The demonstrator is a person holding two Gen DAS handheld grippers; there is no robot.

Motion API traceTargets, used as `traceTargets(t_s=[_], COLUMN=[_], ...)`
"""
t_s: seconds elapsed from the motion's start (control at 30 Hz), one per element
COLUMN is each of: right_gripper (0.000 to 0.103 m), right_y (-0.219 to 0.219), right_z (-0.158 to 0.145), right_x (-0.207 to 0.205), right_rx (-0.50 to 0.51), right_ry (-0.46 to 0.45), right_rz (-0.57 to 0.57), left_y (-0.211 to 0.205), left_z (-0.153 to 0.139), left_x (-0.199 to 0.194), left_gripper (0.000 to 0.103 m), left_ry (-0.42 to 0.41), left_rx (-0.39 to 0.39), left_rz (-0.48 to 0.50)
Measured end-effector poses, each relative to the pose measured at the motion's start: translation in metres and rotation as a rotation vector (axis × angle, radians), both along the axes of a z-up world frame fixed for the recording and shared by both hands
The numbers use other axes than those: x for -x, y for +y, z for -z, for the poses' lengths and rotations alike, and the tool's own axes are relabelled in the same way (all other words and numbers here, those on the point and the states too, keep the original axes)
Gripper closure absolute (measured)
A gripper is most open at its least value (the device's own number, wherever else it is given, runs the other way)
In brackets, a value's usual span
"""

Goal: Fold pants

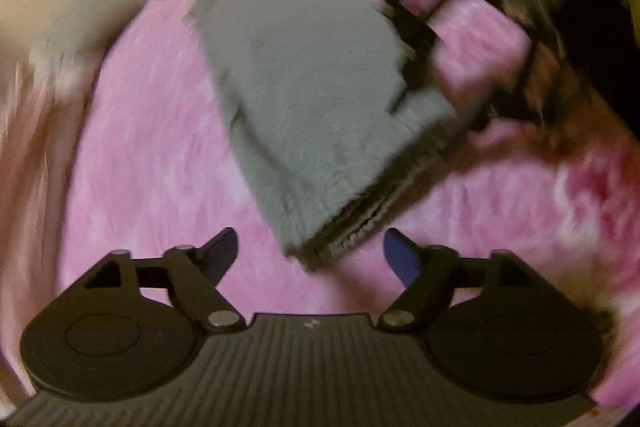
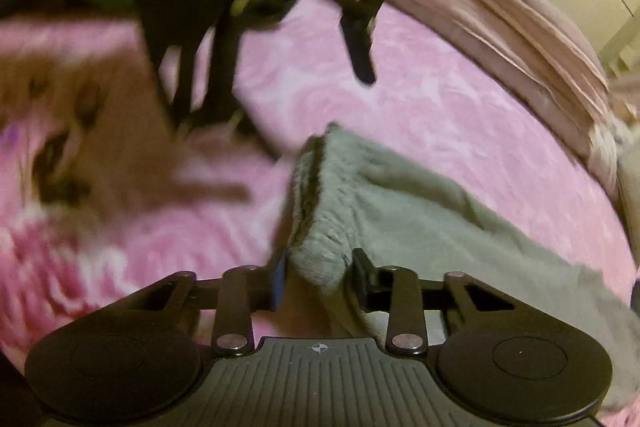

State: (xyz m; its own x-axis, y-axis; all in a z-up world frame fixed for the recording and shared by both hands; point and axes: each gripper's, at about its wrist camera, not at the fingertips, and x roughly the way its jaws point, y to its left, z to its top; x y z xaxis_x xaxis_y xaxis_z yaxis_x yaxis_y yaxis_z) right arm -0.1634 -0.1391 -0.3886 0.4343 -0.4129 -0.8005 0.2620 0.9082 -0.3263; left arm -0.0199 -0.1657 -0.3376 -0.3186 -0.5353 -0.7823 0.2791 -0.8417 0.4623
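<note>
The left gripper [image 1: 311, 253] hangs over a pink blanket [image 1: 152, 131] with its fingers spread wide and nothing pressed between them. The grey fleecy pants [image 1: 304, 99] lie folded on the blanket just ahead of it; their nearest corner, a stack of ribbed layered edges, reaches down into the gap between the two fingertips but touches neither pad. From there the folded cloth runs up and away toward the far edge of the bed. This view is smeared by motion blur.

The right gripper [image 2: 318, 277] has its fingers drawn in on a rounded fold of the pants [image 2: 400, 203], both pads pressing the fleece from either side. The rest of the garment trails off to the right across the blanket [image 2: 440, 99]. Above and to the left, the left gripper [image 2: 296, 67] shows as a dark blurred shape with its fingers apart, beside a heap of pinkish bedding [image 2: 500, 27] along the far edge.
</note>
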Motion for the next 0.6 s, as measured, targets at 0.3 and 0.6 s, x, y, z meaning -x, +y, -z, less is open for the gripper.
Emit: traceTargets(t_s=[0.3,0.6], right_gripper=[0.082,0.082], right_y=[-0.045,-0.118], right_z=[-0.067,-0.151], right_x=[0.008,0.064], right_rx=[-0.136,-0.321], right_ry=[-0.127,-0.319], right_rz=[0.181,0.363], left_y=[-0.022,-0.094], left_z=[0.008,-0.095], left_x=[0.019,0.056], left_gripper=[0.068,0.081], left_ry=[-0.154,-0.083], left_rx=[0.103,-0.007], left_rz=[0.247,0.263])
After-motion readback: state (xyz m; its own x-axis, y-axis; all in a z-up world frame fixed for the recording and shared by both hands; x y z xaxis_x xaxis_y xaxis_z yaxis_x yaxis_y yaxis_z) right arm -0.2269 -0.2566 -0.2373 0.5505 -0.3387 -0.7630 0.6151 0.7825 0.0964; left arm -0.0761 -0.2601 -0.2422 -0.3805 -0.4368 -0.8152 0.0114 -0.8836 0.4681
